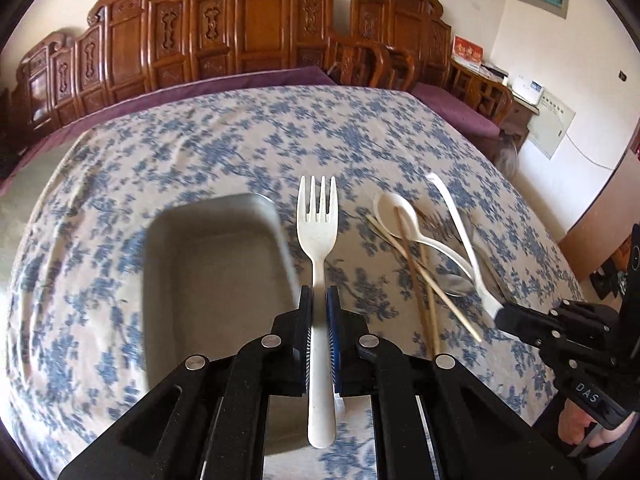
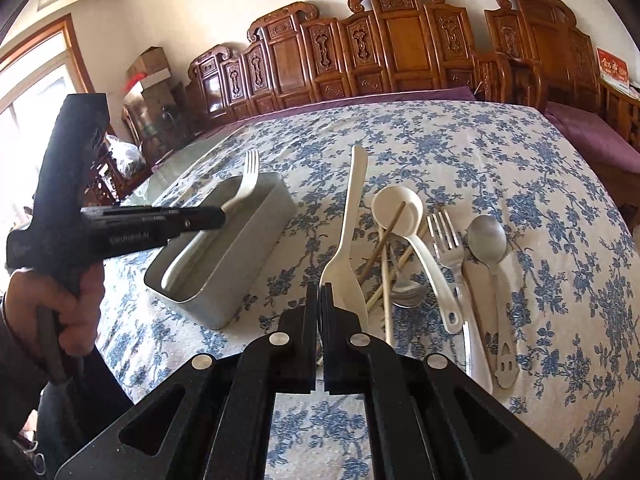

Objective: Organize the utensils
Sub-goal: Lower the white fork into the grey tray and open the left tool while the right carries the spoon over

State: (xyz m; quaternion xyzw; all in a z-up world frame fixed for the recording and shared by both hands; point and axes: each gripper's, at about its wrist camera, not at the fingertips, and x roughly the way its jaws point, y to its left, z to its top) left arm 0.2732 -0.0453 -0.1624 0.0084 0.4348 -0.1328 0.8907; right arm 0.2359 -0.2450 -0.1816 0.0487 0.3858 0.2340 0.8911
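My left gripper (image 1: 319, 300) is shut on a white plastic fork (image 1: 318, 224) and holds it above the right rim of the grey rectangular tin (image 1: 212, 264). In the right wrist view the left gripper (image 2: 218, 216) holds that fork (image 2: 246, 180) over the tin (image 2: 240, 240). My right gripper (image 2: 319, 294) is shut on a white plastic knife (image 2: 348, 236), lifted over the cloth; it also shows in the left wrist view (image 1: 500, 312). A pile on the cloth holds a white ladle spoon (image 2: 400, 208), chopsticks (image 2: 384, 280), a metal fork (image 2: 444, 236) and a metal spoon (image 2: 488, 240).
The table has a blue floral cloth (image 2: 480, 152). Carved wooden chairs (image 2: 400, 40) stand along the far side. A purple cushion (image 2: 592, 136) lies at the right. Boxes and clutter (image 2: 152, 76) stand at the far left near a window.
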